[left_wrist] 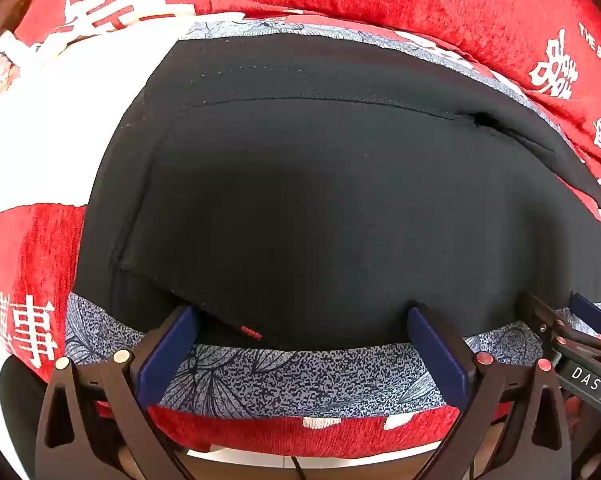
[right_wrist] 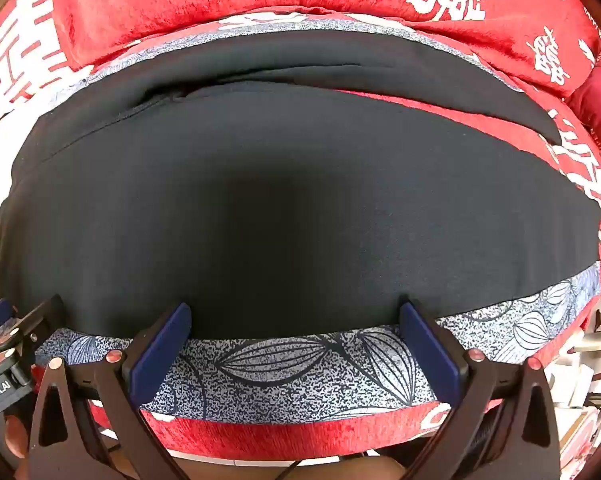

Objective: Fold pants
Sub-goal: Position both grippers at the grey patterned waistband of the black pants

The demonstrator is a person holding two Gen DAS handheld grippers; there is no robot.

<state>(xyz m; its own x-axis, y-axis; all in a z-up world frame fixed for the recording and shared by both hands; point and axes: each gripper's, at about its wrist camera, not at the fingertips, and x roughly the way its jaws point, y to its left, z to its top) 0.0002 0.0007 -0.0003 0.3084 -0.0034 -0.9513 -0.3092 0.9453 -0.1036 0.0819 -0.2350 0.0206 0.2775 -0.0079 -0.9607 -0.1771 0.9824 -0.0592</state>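
Two grippers, left gripper (left_wrist: 302, 344) and right gripper (right_wrist: 294, 340), fingers spread, empty, at black pants' (left_wrist: 320, 208) near hem on patterned cloth (right_wrist: 300, 376). Advice: pinch both layers evenly before lifting.

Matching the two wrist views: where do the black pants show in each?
Left wrist: pants fill the centre, pocket seam at upper right.
Right wrist: pants fill the centre, a fold along the top.
Shared landmark: the grey leaf-print cloth under the near edge.

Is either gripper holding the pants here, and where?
Neither. Both the left gripper and right gripper stand open at the near edge of the black pants.
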